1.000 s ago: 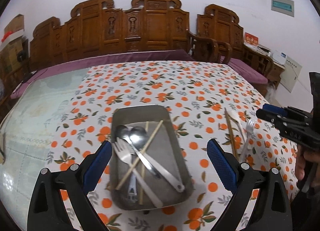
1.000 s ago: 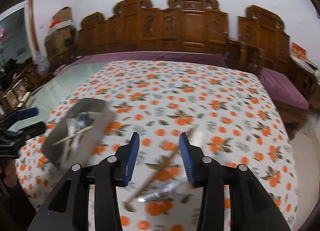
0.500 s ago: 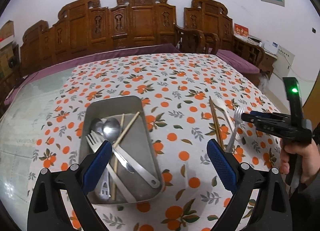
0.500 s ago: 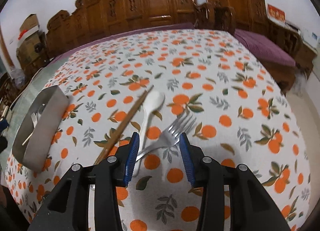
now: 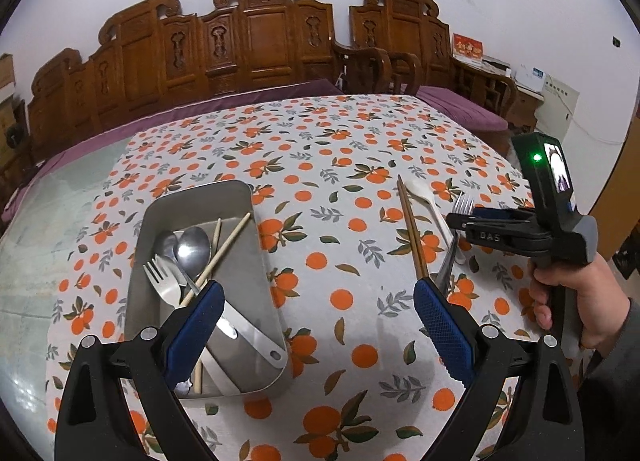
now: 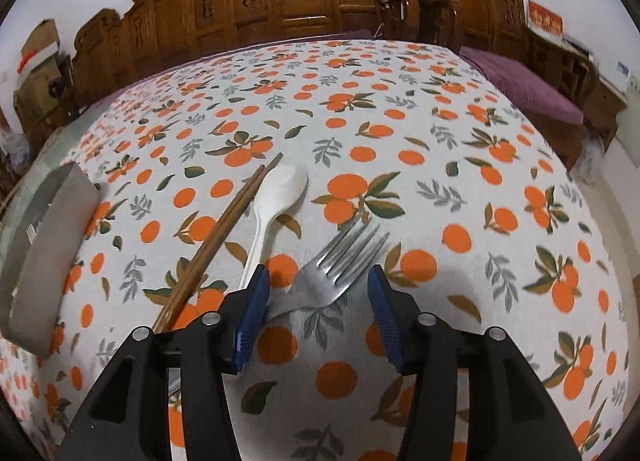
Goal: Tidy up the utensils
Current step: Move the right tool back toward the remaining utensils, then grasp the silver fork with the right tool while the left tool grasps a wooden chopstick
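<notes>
**Right hand-held gripper poised over the loose fork**

The right hand-held gripper (image 6: 318, 301) stands over the steel fork (image 6: 340, 265) on the worktop (image 6: 460, 165); its jaws have just been opening, and the fork's neck lies between the blue pads with neither pad pressing on it. The left hand-held gripper (image 5: 316, 325) hangs wide open and empty, one finger over the near end of the metal tray (image 5: 256, 253), which already holds spoons, a fork and light chopsticks. Still loose on the cloth, beside the fork, lie a white spoon (image 6: 276, 197) and a pair of dark chopsticks (image 6: 224, 233).

To do the step well, the pads should probably close across the narrow neck, low against the cloth, square to the handle, so that the fork does not pivot, and clear of the spoon's handle near the left pad.

The fork's handle is hidden beneath the gripper body. The tray's contents overlap, so an exact count is uncertain. Whether the chopsticks touch the white spoon cannot be told.
</notes>
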A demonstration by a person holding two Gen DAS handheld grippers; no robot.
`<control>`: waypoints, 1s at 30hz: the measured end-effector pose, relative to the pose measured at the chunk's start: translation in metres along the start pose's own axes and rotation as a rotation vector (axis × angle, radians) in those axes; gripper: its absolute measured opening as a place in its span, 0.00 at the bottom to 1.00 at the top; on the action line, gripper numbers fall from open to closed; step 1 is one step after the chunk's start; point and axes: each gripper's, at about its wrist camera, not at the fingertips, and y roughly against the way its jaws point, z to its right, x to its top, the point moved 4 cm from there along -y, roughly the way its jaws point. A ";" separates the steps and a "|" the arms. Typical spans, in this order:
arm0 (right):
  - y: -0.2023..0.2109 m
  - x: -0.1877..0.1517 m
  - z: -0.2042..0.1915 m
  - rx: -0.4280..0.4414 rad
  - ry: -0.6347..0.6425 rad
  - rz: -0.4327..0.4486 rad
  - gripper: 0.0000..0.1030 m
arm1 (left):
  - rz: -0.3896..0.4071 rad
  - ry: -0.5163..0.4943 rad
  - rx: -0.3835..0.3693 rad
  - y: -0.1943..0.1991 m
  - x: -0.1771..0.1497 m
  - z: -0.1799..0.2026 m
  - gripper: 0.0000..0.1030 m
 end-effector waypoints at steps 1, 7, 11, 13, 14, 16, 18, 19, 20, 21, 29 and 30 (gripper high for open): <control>-0.001 0.000 -0.001 -0.010 0.010 0.002 0.52 | -0.001 -0.002 0.000 0.000 0.000 0.001 0.89; -0.002 0.002 -0.003 -0.033 0.049 0.010 0.37 | -0.001 -0.015 0.001 0.000 -0.003 0.007 0.89; -0.003 0.004 -0.001 -0.012 0.048 0.005 0.31 | -0.001 -0.021 0.000 -0.001 -0.005 0.013 0.89; -0.003 0.005 -0.001 0.004 0.041 0.001 0.27 | -0.005 -0.029 0.000 -0.003 -0.007 0.017 0.89; -0.003 0.006 0.000 0.012 0.035 -0.001 0.25 | -0.007 -0.033 0.000 -0.004 -0.007 0.019 0.89; -0.001 0.008 0.002 0.023 0.021 0.007 0.14 | -0.010 -0.044 0.002 -0.006 -0.009 0.025 0.89; 0.003 0.012 0.003 0.049 0.006 0.018 0.06 | -0.014 -0.055 -0.002 -0.009 -0.011 0.031 0.89; 0.004 0.013 0.004 0.072 -0.008 0.017 0.06 | -0.014 -0.060 -0.001 -0.009 -0.011 0.034 0.89; 0.005 0.013 0.005 0.077 -0.010 0.015 0.05 | -0.016 -0.065 -0.002 -0.011 -0.012 0.036 0.89; 0.005 0.013 0.005 0.082 -0.009 0.015 0.04 | -0.023 -0.070 -0.006 -0.014 -0.014 0.039 0.89; 0.020 0.017 0.009 0.123 -0.014 0.043 0.03 | -0.066 -0.094 -0.028 -0.036 -0.020 0.057 0.89; 0.023 0.018 0.012 0.122 -0.018 0.048 0.03 | -0.069 -0.095 -0.030 -0.038 -0.020 0.058 0.89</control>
